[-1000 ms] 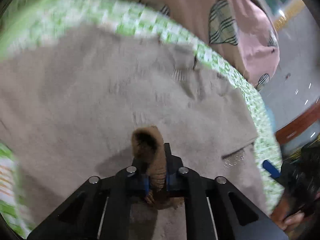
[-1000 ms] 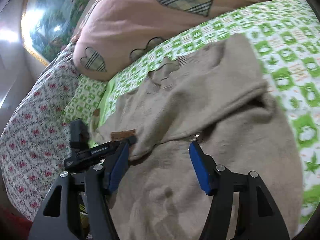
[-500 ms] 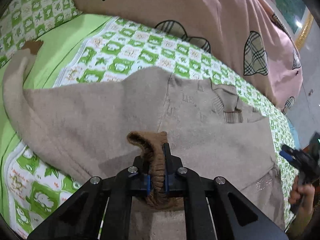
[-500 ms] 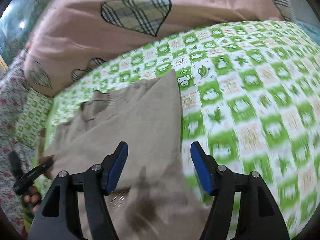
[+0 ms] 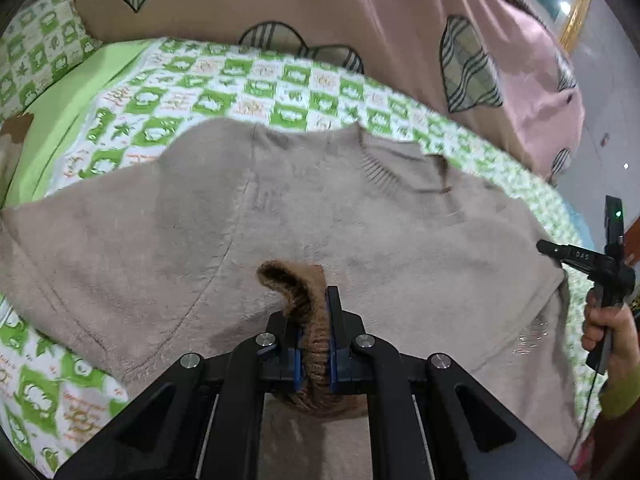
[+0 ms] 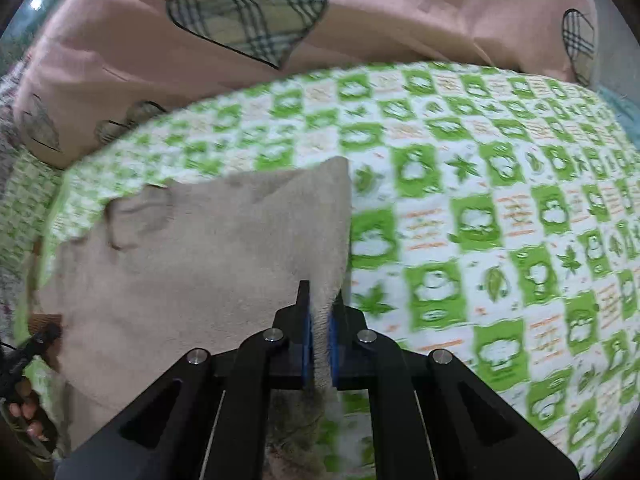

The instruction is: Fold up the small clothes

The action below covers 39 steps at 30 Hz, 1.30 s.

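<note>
- The beige sweater [image 5: 360,216] is lying spread on the bed's green-checked sheet [image 5: 208,96], its neckline pointing toward the pink heart-print quilt [image 5: 320,8] behind it.
- The left tool [image 5: 314,344] is clamping narrowly on the brown ribbed cuff [image 5: 296,284] of a sleeve, which is curling up out of the blue pads and standing over the middle of the sweater's body.
- The right tool [image 6: 318,340] is pinching narrowly on the sweater's right-hand edge [image 6: 332,248], the cloth rising between its pads; bare sheet is lying just beside that edge.
- In the left wrist view, the right tool is showing at the sweater's far right side, gripped in the person's right hand [image 5: 608,324].
- A floral cloth [image 6: 6,128] is showing beyond the sweater's left side in the right wrist view.
</note>
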Tool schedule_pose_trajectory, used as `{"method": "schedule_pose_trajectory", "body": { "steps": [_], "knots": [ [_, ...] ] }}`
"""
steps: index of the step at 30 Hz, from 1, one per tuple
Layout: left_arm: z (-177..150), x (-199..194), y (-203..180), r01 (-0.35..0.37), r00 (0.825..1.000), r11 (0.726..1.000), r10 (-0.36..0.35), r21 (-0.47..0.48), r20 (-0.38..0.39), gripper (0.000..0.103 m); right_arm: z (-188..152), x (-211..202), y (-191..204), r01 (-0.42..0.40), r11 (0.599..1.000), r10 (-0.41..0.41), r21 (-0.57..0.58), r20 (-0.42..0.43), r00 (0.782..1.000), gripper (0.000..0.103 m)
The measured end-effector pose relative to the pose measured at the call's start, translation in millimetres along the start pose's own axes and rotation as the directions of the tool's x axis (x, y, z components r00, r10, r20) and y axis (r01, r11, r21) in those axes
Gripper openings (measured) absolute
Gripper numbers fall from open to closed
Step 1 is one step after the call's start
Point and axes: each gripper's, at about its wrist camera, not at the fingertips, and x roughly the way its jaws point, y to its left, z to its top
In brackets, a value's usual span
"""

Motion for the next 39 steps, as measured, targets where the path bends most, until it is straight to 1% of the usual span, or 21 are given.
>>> {"method": "schedule_pose_trajectory", "body": {
  "steps": [4, 6, 8, 9, 10, 11, 12, 14, 15, 17, 19, 20, 21, 22, 24, 26, 27, 30, 33, 36, 39],
  "knots": [
    [-3, 13, 14, -0.023, 1.0, 1.0, 0.023, 0.009, -0.012, 0.008, -12, 23, -3, 0.055, 0.998, -0.055, -0.023, -0.016, 0.998, 0.008],
    [-6, 14, 19, -0.013, 1.0, 1.0, 0.013, 0.001, -0.024, 0.009, -14, 18, -1, 0.071, 0.997, -0.071, -0.024, 0.01, 0.997, 0.01],
    [-8, 11, 19, -0.013, 1.0, 1.0, 0.013, 0.012, -0.016, 0.009, -18, 1, 5, 0.158, 0.987, -0.157, -0.032, 0.03, 0.987, 0.017],
    [-9, 10, 17, -0.016, 1.0, 1.0, 0.016, 0.016, -0.011, 0.01, -21, -10, 11, 0.168, 0.985, -0.166, -0.031, 0.06, 0.984, 0.017],
    [-10, 10, 16, -0.022, 1.0, 1.0, 0.022, 0.018, -0.009, 0.01, -28, -29, 22, 0.107, 0.993, -0.101, -0.05, 0.11, 0.989, 0.017],
    [-11, 12, 13, -0.033, 0.999, 0.999, 0.033, 0.021, -0.012, 0.01, -34, -36, 38, 0.043, 0.994, -0.031, -0.099, 0.113, 0.993, 0.02],
    [-10, 14, 13, -0.037, 0.999, 0.999, 0.038, 0.022, -0.014, 0.01, -39, -38, 47, 0.006, 0.99, 0.007, -0.14, 0.092, 0.996, 0.022],
    [-11, 14, 12, -0.048, 0.999, 0.999, 0.048, 0.025, -0.015, 0.013, -51, -31, 52, -0.021, 0.987, 0.025, -0.159, 0.023, 0.999, 0.028],
    [-12, 11, 13, -0.046, 0.999, 0.999, 0.046, 0.023, -0.013, 0.016, -54, -25, 47, -0.007, 0.989, 0.007, -0.149, -0.004, 1.0, 0.028],
    [-14, 2, 20, -0.028, 1.0, 1.0, 0.028, 0.0, -0.012, 0.02, -60, -11, 23, 0.093, 0.992, -0.097, -0.086, -0.044, 0.994, 0.025],
    [-19, -10, 28, -0.031, 1.0, 0.999, 0.031, -0.016, -0.002, 0.025, -64, -20, -3, 0.037, 0.999, -0.037, 0.006, -0.034, 0.999, 0.025],
    [-22, -15, 32, -0.034, 0.999, 0.999, 0.034, -0.02, 0.002, 0.027, -64, -26, -5, 0.061, 0.998, -0.061, 0.012, -0.029, 0.998, 0.03],
    [-24, -21, 35, -0.037, 0.999, 0.999, 0.038, -0.027, 0.004, 0.03, -65, -36, -4, 0.146, 0.989, -0.146, -0.009, -0.012, 0.989, 0.034],
    [-28, -29, 40, -0.04, 0.999, 0.998, 0.041, -0.038, 0.01, 0.031, -66, -45, -3, 0.16, 0.987, -0.16, -0.016, 0.01, 0.987, 0.039],
    [-35, -50, 51, -0.046, 0.998, 0.997, 0.048, -0.067, 0.032, 0.032, -73, -66, -2, 0.055, 0.998, -0.056, 0.01, 0.046, 0.997, 0.039],
    [-36, -70, 62, -0.063, 0.996, 0.994, 0.069, -0.089, 0.064, 0.043, -83, -85, 7, -0.054, 0.999, 0.054, -0.001, 0.071, 0.996, 0.039],
    [-35, -79, 68, -0.082, 0.993, 0.992, 0.09, -0.101, 0.08, 0.055, -88, -90, 14, -0.069, 0.997, 0.07, -0.019, 0.075, 0.995, 0.039],
    [-24, -103, 96, -0.14, 0.979, 0.98, 0.158, -0.144, 0.126, 0.064, -109, -96, 42, -0.184, 0.981, 0.187, -0.06, 0.05, 0.981, 0.04],
    [6, -113, 134, -0.247, 0.951, 0.95, 0.276, -0.192, 0.141, 0.072, -125, -88, 63, -0.269, 0.961, 0.27, -0.058, -0.003, 0.963, 0.042],
    [39, -110, 167, -0.324, 0.923, 0.918, 0.36, -0.229, 0.139, 0.083, -141, -84, 83, -0.306, 0.95, 0.304, -0.067, -0.032, 0.952, 0.043],
    [79, -86, 207, -0.441, 0.881, 0.867, 0.468, -0.233, 0.071, 0.085, -149, -81, 93, -0.341, 0.938, 0.337, -0.061, -0.062, 0.939, 0.046]
  ]
}}
